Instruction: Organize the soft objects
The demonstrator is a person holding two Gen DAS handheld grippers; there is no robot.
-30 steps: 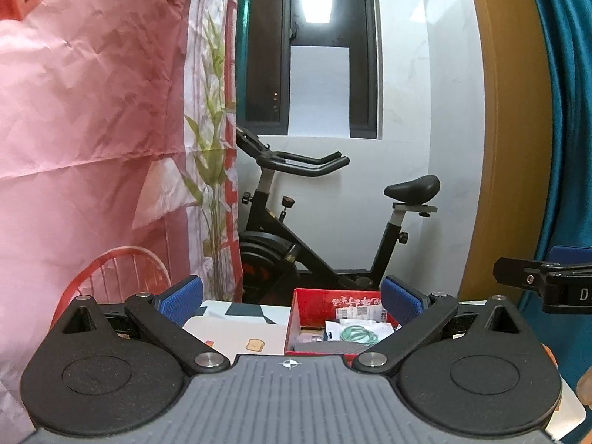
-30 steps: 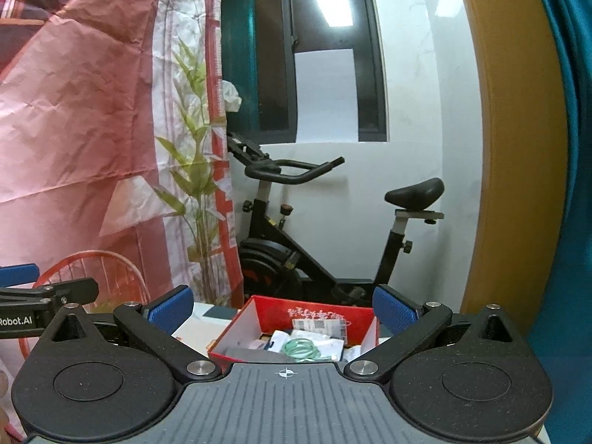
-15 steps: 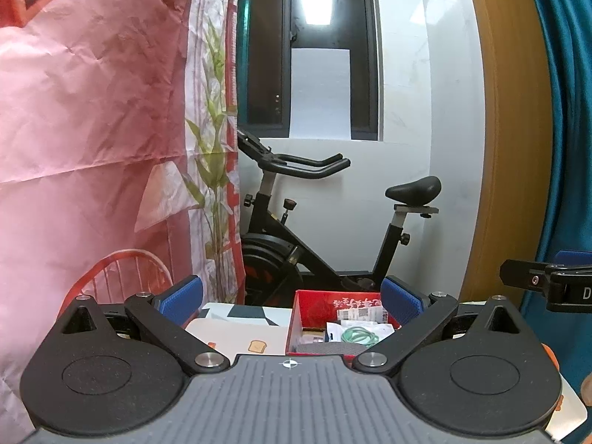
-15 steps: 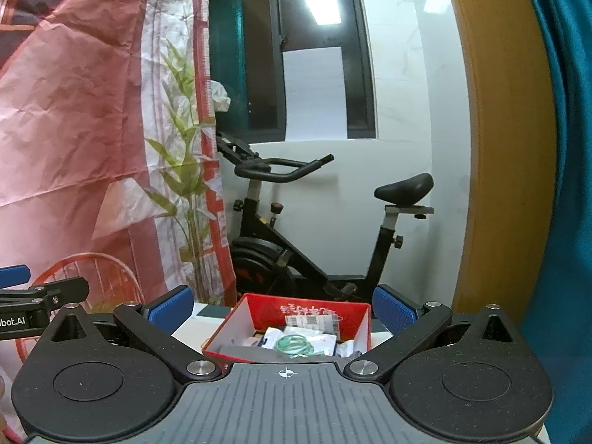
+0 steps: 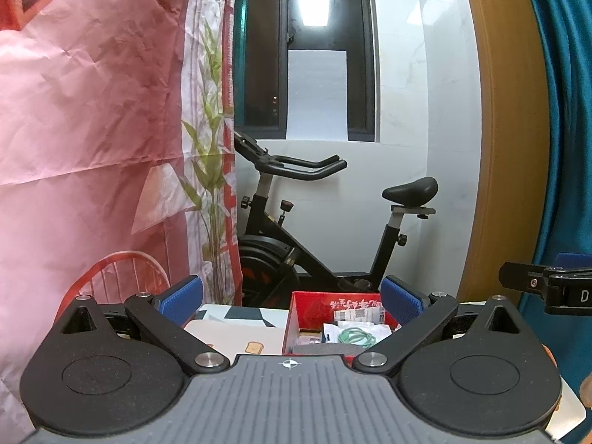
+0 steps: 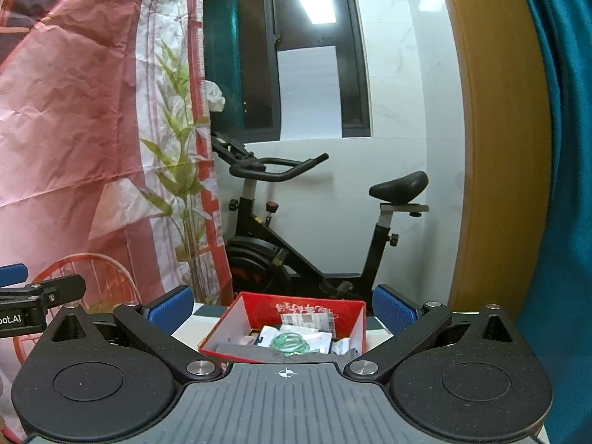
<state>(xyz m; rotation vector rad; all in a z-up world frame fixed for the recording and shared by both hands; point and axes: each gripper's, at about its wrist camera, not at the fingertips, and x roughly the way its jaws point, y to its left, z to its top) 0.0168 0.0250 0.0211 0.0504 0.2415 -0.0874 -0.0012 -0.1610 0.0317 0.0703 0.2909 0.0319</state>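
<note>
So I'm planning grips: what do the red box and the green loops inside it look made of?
The red box looks like matte printed cardboard: thin straight walls, white inside. The green loops look like thin rubbery bands, coiled loosely, though cord is possible.

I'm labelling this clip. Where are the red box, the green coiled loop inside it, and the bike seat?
red box (image 6: 296, 305): right wrist view, inner face of its back wall.
green coiled loop (image 6: 290, 344): right wrist view, middle of the coil.
bike seat (image 5: 410, 188): left wrist view, top of the black saddle.
</note>
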